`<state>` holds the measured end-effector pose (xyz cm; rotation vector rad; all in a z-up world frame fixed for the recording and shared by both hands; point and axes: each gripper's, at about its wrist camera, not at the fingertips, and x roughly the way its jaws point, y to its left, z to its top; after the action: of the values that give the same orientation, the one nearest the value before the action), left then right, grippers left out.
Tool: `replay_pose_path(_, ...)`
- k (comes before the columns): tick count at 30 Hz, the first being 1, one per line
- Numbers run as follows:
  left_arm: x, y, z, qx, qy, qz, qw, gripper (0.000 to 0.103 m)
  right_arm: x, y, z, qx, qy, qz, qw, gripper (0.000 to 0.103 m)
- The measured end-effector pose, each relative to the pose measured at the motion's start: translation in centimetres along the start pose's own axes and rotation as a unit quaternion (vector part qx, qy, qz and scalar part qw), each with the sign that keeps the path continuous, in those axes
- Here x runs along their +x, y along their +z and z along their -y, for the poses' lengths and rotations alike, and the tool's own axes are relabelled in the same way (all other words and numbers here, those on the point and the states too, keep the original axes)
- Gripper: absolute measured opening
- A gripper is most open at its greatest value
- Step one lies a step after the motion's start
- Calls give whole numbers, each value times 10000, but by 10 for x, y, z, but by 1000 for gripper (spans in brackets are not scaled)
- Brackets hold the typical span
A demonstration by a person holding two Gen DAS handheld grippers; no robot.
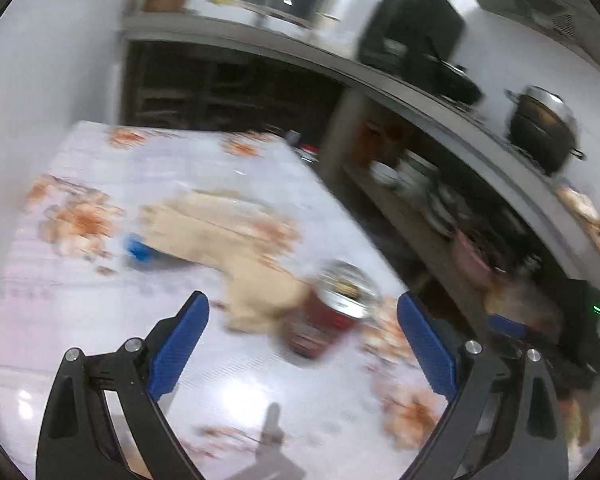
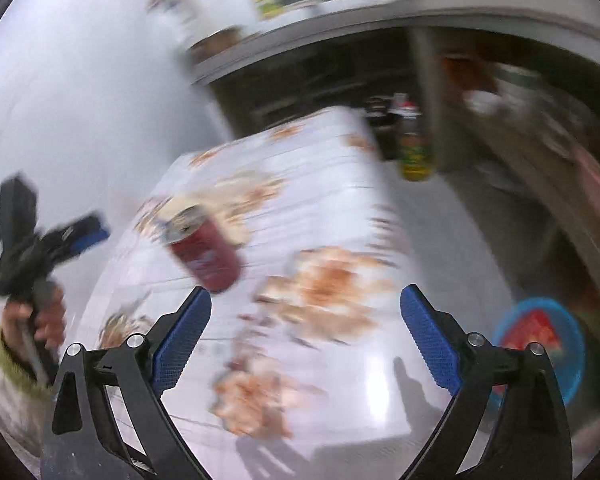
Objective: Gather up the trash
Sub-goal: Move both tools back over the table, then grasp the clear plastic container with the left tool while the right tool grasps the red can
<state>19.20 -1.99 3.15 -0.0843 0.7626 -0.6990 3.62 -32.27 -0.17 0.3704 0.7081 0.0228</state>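
Left wrist view: we hover our left gripper (image 1: 303, 334), spread wide and empty, over the red can (image 1: 327, 315) near the table's (image 1: 100, 320) right edge; closing on it comes next, we judge. Right wrist view: our right gripper (image 2: 306, 334) tilts downward, gaping, holding nothing.

A: The counter (image 1: 100, 320) has a pale lilac cloth with orange-brown flower prints. The can (image 1: 324, 320) is dark red with a silver top.

B: A beige cloth (image 1: 228, 236) and something small and blue (image 1: 138, 249) lie toward the far edge. Both claws, left (image 1: 303, 310) and right (image 2: 306, 304), are black with blue pads (image 2: 180, 344).
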Motion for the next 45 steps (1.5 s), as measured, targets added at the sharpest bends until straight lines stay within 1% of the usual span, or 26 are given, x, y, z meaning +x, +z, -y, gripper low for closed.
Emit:
replay_pose_path(2,10,10,-14,169,343,19,9993,93,22,10,-24,-315,153,-94,9993,94)
replay_pose_path(4,23,20,-24,406,597,65,9974,93,34,14,-41,-522,277,-137,9982,94)
replay_pose_path(6,34,30,-33,597,785,67,9951,93,48,20,-56,-689,340,-189,9969,94)
replay_pose_path(8,49,37,-41,718,887,12,9935,90,65,27,-70,-819,385,-219,9957,94)
replay_pose_path(10,68,44,-47,787,994,-126,9918,84,78,32,-82,-924,361,-282,9947,94)
replay_pose_path(12,82,49,-53,711,956,-203,9927,80,92,37,-89,-1017,323,-353,9937,94)
replay_pose_path(14,92,58,-60,441,732,-268,9960,79,102,37,-94,-1108,249,-405,9927,94)
replay_pose_path(16,99,65,-60,313,661,-264,9970,77,110,38,-98,-1165,123,-428,9922,92)
replay_pose_path(18,103,75,-56,312,675,-224,9970,72,116,39,-97,-1152,73,-482,9921,88)
replay_pose_path(19,105,81,-53,376,613,-189,9972,71,118,37,-98,-1135,61,-500,9923,86)
replay_pose_path(21,110,88,-41,653,444,-200,9967,70,124,37,-100,-1119,64,-536,9922,85)
replay_pose_path(22,118,90,-31,983,297,-349,9941,70,125,37,-100,-1129,68,-543,9921,85)
replay_pose_path(24,131,88,-15,1465,239,-568,9873,70,127,35,-102,-1167,76,-540,9917,84)
replay_pose_path(26,150,80,2,1998,167,-824,9762,69,128,34,-103,-1225,62,-524,9911,82)
replay_pose_path(27,159,76,8,2189,179,-929,9712,65,129,33,-103,-1241,56,-534,9908,81)
replay_pose_path(28,172,71,15,2457,241,-1083,9630,62,131,33,-103,-1249,62,-557,9906,79)
replay_pose_path(29,182,66,19,2648,316,-1191,9564,61,131,32,-102,-1250,69,-571,9905,78)
replay_pose_path(30,190,63,21,2782,395,-1266,9513,57,132,32,-102,-1255,95,-582,9903,78)
replay_pose_path(31,199,60,22,2890,478,-1359,9464,53,133,32,-103,-1270,115,-584,9901,76)
replay_pose_path(32,205,58,22,2934,524,-1417,9440,52,133,32,-103,-1289,125,-579,9899,74)
replay_pose_path(33,210,57,21,2961,569,-1469,9421,46,133,32,-104,-1315,138,-576,9895,73)
replay_pose_path(34,217,55,20,2979,605,-1535,9402,42,132,32,-104,-1338,158,-573,9892,69)
replay_pose_path(35,219,55,19,2994,623,-1565,9392,40,132,32,-104,-1345,172,-573,9891,63)
replay_pose_path(40,225,52,24,3255,616,-1614,9296,20,127,29,-102,-1341,162,-538,9894,63)
replay_pose_path(43,222,49,31,3548,710,-1503,9200,13,121,26,-100,-1326,77,-484,9900,63)
replay_pose_path(45,217,49,34,3709,803,-1324,9157,9,114,24,-97,-1286,25,-436,9907,63)
